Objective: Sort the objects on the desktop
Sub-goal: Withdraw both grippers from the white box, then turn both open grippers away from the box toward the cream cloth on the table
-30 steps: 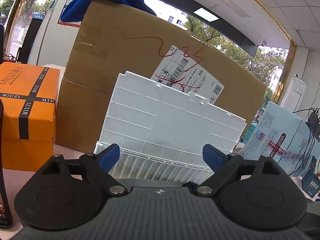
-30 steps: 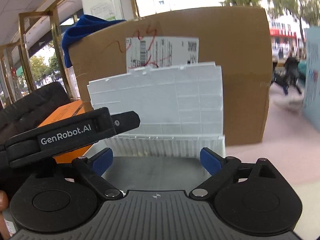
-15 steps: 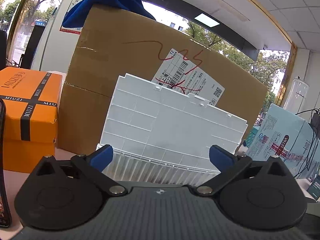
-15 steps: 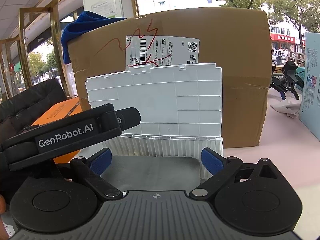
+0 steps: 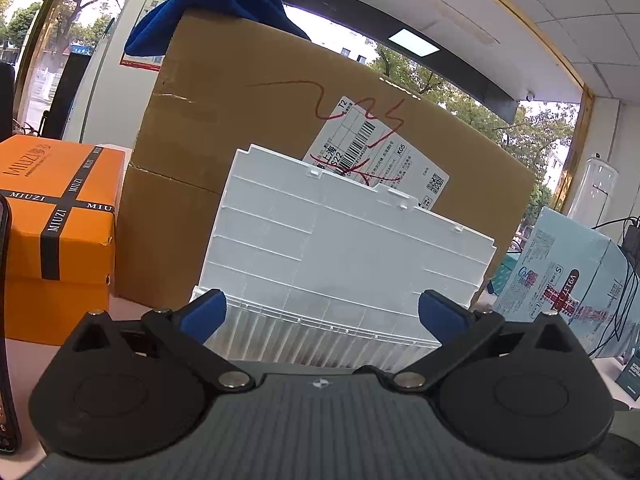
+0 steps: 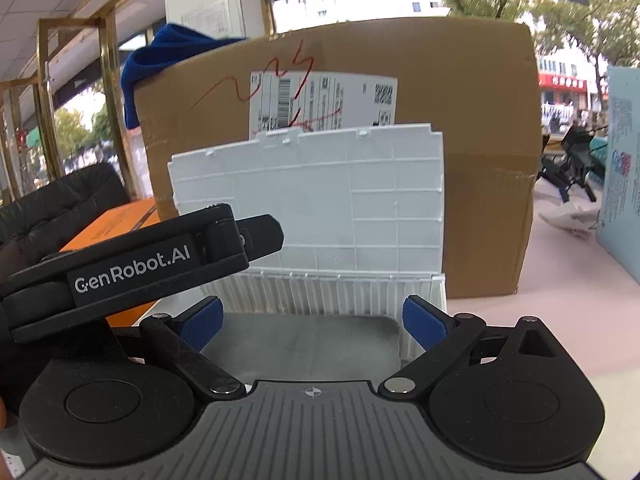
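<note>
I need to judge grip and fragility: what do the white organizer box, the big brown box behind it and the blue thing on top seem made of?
White organizer box: apparently rigid moulded plastic, matte, with ribbed grid lines on its raised lid.
Big brown box: corrugated cardboard, judging by its creases and stuck-on shipping label.
Blue thing: soft cloth, probably microfibre; it drapes in folds.

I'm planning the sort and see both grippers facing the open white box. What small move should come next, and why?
Probably draw the left gripper and right gripper back and tilt down: both have open, empty jaws, and only the white ribbed plastic organizer box with raised lid shows, no item to sort.
</note>
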Motion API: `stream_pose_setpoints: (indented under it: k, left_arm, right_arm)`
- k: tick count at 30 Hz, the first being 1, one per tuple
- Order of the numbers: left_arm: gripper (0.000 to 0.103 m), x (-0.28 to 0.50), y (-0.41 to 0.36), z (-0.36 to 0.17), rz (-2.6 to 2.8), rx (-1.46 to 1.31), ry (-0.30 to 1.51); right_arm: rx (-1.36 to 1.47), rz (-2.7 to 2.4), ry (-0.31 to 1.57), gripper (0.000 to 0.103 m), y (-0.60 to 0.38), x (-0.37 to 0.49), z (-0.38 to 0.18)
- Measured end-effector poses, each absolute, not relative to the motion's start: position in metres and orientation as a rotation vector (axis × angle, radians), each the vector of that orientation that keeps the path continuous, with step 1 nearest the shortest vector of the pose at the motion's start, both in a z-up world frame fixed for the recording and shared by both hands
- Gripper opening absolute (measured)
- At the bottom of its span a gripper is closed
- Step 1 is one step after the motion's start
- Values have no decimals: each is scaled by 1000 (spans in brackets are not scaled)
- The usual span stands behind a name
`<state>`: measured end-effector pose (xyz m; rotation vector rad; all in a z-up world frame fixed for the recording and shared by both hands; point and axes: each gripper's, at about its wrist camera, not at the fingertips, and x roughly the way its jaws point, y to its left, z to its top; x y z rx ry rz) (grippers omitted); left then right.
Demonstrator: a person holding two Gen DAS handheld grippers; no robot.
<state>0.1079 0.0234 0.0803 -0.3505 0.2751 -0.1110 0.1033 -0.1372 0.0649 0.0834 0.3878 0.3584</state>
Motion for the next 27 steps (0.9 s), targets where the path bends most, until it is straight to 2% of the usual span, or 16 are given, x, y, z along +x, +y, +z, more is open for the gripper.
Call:
stream_pose_setpoints:
  k: [9, 12, 15, 27]
  left_arm:
    - [103, 95, 11, 67, -11, -273, 121]
    - [103, 89, 3, 59, 18, -219, 51]
    - [103, 82, 2, 51, 64, -224, -21]
    - [103, 79, -11, 41, -7, -186, -60]
  right_arm:
    - [28, 249, 6, 97, -130, 75, 29]
    - [-23, 219, -91, 103, -125, 69, 19]
    - [-34, 218, -92, 103, -123, 74, 18]
    - [-70, 145, -24, 103, -117, 86, 18]
